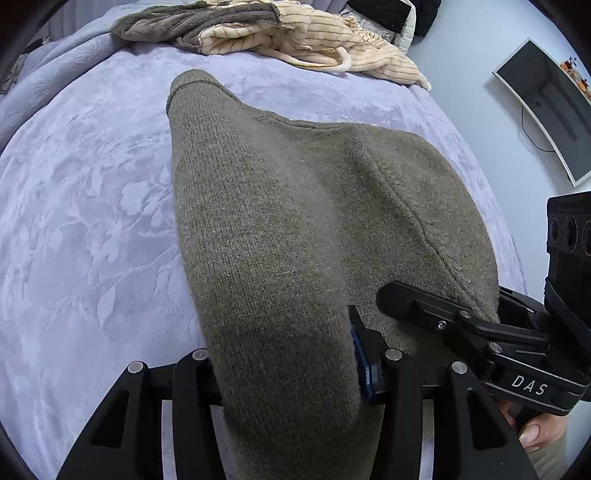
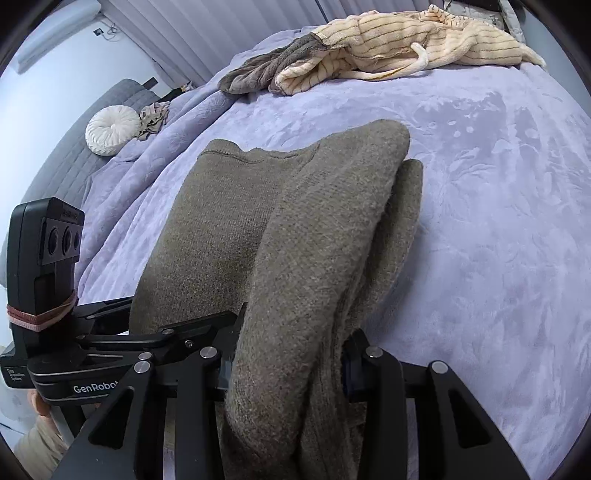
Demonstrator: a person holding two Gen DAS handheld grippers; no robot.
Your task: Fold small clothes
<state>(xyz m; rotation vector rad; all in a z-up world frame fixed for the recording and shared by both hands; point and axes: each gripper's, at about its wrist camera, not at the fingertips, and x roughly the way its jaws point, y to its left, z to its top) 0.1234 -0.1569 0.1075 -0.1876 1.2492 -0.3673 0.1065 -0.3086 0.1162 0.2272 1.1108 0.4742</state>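
Two tools grip one olive-brown knit [image 1: 280, 221], each clamped on a thick bunch of it. In the left wrist view the left tool [image 1: 291, 373] sits at 6 o'clock, its jaws closed on a fold of the knit that swells up between them and hides the left finger; a blue pad edge shows on the right finger [image 1: 364, 365]. At 4 o'clock the right tool [image 1: 443, 314] comes in from the side, its black finger pressed into the same cloth, with a thumb showing under its body at the lower right.

In the right wrist view the right tool [image 2: 291, 369] holds several bunched layers of the knit [image 2: 317, 236], which rise from the jaws toward 12 o'clock and hang over both fingers. At 9 o'clock the left tool [image 2: 177, 332] bites the knit's left edge, a pink band wrapped round its body.

Beyond the tools the knit stretches away over a lilac bed [image 1: 92, 206], its far hem resting on the cover toward 12 o'clock. Well apart, at the far edge of the bed, lies a heap of cream striped clothes [image 1: 314, 40] mixed with a grey piece [image 1: 192, 22]. A round white cushion [image 2: 110, 130] sits at 10 o'clock in the right view, and a monitor [image 1: 546, 107] at 2 o'clock in the left view.
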